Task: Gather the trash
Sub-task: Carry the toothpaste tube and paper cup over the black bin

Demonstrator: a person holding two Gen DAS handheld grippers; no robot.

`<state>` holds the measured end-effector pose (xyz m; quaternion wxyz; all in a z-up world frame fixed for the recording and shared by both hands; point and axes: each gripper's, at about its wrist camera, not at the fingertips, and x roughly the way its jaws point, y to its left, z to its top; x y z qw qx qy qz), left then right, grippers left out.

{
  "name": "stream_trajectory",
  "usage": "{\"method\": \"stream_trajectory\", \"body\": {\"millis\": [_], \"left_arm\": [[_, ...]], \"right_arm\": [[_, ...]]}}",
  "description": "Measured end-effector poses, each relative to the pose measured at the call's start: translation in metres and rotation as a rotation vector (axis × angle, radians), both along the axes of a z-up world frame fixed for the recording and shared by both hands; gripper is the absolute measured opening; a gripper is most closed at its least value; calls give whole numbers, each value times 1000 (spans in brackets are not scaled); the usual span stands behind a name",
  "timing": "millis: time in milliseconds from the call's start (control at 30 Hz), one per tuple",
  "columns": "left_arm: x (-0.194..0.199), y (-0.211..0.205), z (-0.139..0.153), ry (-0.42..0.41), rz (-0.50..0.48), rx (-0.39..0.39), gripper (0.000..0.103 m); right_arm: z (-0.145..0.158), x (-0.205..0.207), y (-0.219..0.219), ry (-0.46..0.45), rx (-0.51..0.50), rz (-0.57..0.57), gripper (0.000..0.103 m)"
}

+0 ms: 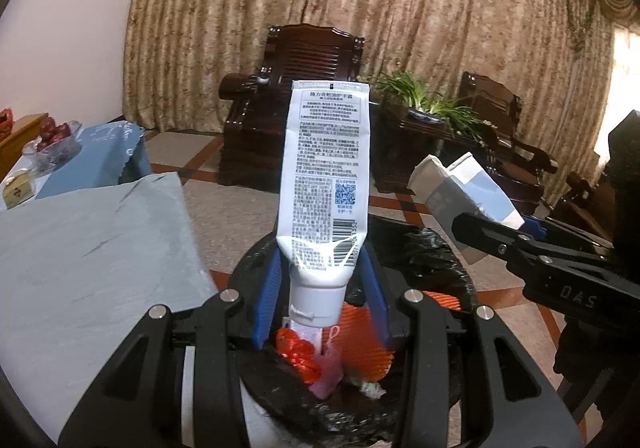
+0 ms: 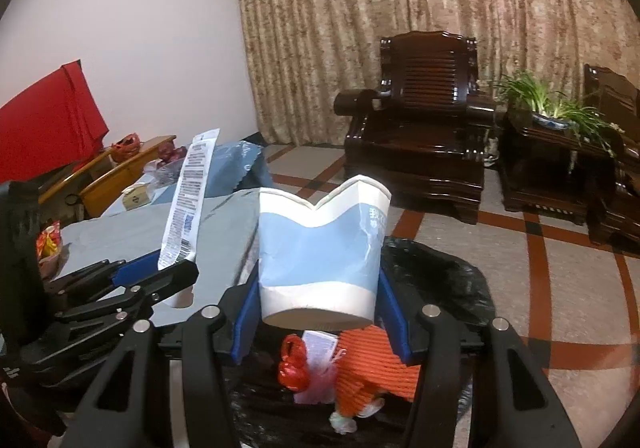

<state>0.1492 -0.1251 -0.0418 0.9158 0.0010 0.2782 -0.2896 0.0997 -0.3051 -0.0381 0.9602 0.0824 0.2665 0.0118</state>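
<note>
My left gripper [image 1: 320,272] is clamped on a white tube [image 1: 325,176], its blue pads pinching the shoulder just above the cap. The tube's long axis runs nearly upright in the left wrist view, cap toward 6 o'clock and the flat crimped end toward 12, tilted only a touch to the right. Seen from the right wrist view, the same tube [image 2: 188,204] leans with its crimped end toward 1 o'clock. My right gripper [image 2: 316,300] is closed on a crushed paper cup [image 2: 320,248], blue and white, pads pressing its sides near the base; the base faces me at 6 o'clock and the dented rim points to 12. In the left wrist view the cup [image 1: 464,196] lies tilted, rim toward 10 o'clock, base toward 4. Both items hang over a bin lined with a black bag [image 2: 436,276], directly below the jaws at 6 o'clock. Inside it I see an orange ribbed wrapper [image 2: 372,364], a red crumpled wrapper [image 2: 294,366] and a pink scrap [image 1: 328,372]. A grey-blue covered table [image 1: 92,248] sits at 9 o'clock, a dark wooden armchair [image 2: 424,120] toward 1 o'clock.
</note>
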Motion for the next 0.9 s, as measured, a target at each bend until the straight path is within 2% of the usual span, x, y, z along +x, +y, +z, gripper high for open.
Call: {"method": "stream_trajectory", "body": {"millis": [400, 900], "left_arm": [[6, -26, -9, 12, -42, 12, 38], [42, -50, -36, 61, -68, 61, 38]], "right_arm": [[-10, 1, -21, 23, 5, -48, 53], [-33, 25, -37, 80, 6, -69, 53]]}}
